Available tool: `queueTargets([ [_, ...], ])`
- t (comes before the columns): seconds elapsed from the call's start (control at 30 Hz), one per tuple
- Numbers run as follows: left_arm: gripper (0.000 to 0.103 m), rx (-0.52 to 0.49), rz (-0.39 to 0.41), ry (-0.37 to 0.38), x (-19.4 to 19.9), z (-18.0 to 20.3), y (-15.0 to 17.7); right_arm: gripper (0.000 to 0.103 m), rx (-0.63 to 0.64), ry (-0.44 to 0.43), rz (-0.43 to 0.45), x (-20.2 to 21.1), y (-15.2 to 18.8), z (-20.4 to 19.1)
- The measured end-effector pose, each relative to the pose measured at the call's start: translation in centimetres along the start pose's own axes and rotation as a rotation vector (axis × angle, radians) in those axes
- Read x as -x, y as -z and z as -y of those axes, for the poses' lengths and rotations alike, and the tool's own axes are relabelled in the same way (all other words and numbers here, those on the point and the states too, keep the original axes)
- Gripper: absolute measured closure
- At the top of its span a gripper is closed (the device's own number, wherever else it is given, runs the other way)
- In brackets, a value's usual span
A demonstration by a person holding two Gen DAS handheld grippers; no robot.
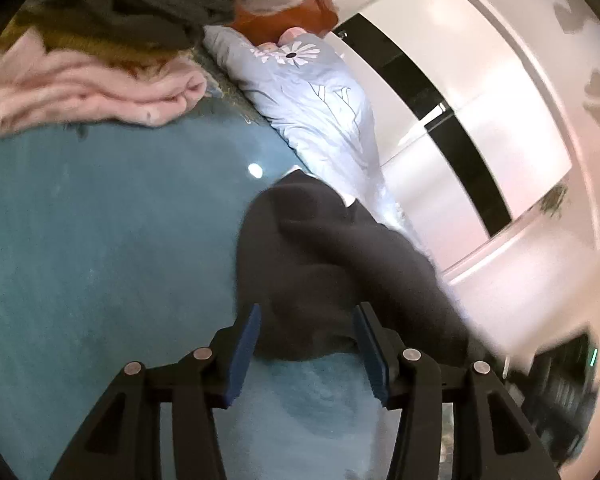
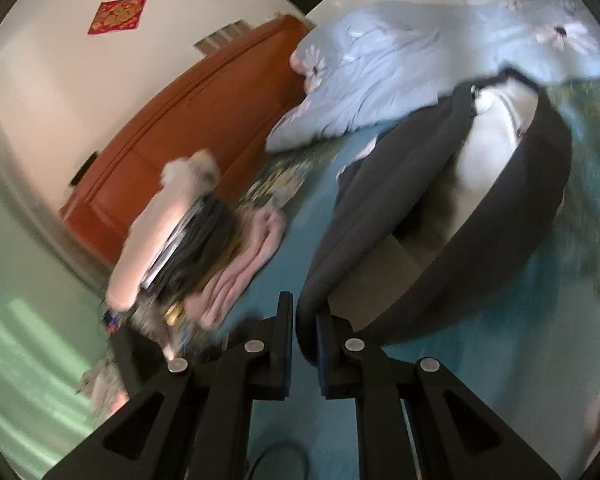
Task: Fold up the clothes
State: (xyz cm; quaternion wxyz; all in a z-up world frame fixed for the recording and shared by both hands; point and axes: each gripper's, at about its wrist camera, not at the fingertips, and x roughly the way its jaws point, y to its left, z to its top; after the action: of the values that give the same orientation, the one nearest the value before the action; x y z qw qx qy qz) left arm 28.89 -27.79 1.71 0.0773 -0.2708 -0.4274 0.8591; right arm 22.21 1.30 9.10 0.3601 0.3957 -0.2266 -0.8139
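Note:
A dark garment with a white lining lies partly lifted over the teal bed sheet. In the left wrist view, my left gripper has its jaws about half apart, with a thick bunch of the dark cloth filling the gap and touching both blue pads. In the right wrist view, my right gripper is shut on a fold at the edge of the dark garment, which arcs away to the upper right. Both views are blurred.
A stack of folded clothes, pink at the bottom and dark on top, sits on the bed, and it also shows as a pile in the right wrist view. A pale blue flowered quilt lies behind the garment. An orange-brown headboard and white cupboards border the bed.

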Motion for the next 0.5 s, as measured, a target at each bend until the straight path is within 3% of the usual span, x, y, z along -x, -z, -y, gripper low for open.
queueTargets([
  [0.2, 0.047, 0.073, -0.056, 0.096, -0.6, 0.4, 1.5, 0.094, 0.01, 0.009, -0.1, 0.5, 5.8, 0.9],
  [0.33, 0.047, -0.008, -0.105, 0.041, -1.8, 1.7, 2.3, 0.094, 0.071, 0.058, -0.146, 0.4, 8.7, 2.2],
  [0.5, 0.047, -0.102, -0.129, -0.033, -2.8, 3.0, 3.0, 0.091, 0.011, 0.08, -0.204, 0.2, 9.1, 5.9],
])
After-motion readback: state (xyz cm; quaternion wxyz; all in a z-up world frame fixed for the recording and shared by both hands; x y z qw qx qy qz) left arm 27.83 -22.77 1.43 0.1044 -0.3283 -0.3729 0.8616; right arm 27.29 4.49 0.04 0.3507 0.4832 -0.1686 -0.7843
